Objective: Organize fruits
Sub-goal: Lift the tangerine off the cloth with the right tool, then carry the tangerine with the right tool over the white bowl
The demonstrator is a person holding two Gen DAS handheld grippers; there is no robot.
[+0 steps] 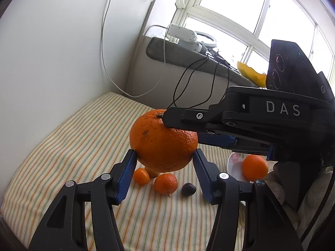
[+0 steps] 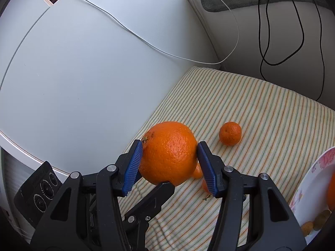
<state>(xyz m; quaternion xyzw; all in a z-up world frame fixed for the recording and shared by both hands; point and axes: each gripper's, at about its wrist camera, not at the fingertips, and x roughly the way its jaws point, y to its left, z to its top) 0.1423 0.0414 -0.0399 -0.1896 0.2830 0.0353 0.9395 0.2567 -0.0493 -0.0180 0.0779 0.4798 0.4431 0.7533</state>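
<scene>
While you hold both tools at the big orange (image 1: 163,142), it sits off the striped cloth (image 1: 69,146), raised above the small fruit beneath it. Your left gripper (image 1: 164,156) has its blue pads (image 1: 127,173) pressed against the orange's two lower sides, pinching it. Your right gripper (image 2: 169,156) has its pads (image 2: 134,165) set against the same orange from left and right, and both look to be touching the peel, so it too is clamped on the fruit. From the left wrist view, one black finger of the right tool lies across the orange's top beside the stem.

Below the orange, on the cloth, lie a small kumquat (image 1: 141,175), a mandarin (image 1: 165,183) just beside it, and a dark chestnut (image 1: 188,189) close to the mandarin. A second kumquat shows partly under the orange. Toward the right edge of the cloth stands a flowered plate (image 2: 309,179) with another orange (image 1: 255,167) on it, plus a few small yellowish fruits (image 2: 314,223) near its rim.

Behind the cloth, a white cable (image 2: 146,39) runs along the wall, and black cables (image 2: 280,31) hang from the grey mat (image 1: 180,54) on the window ledge.
</scene>
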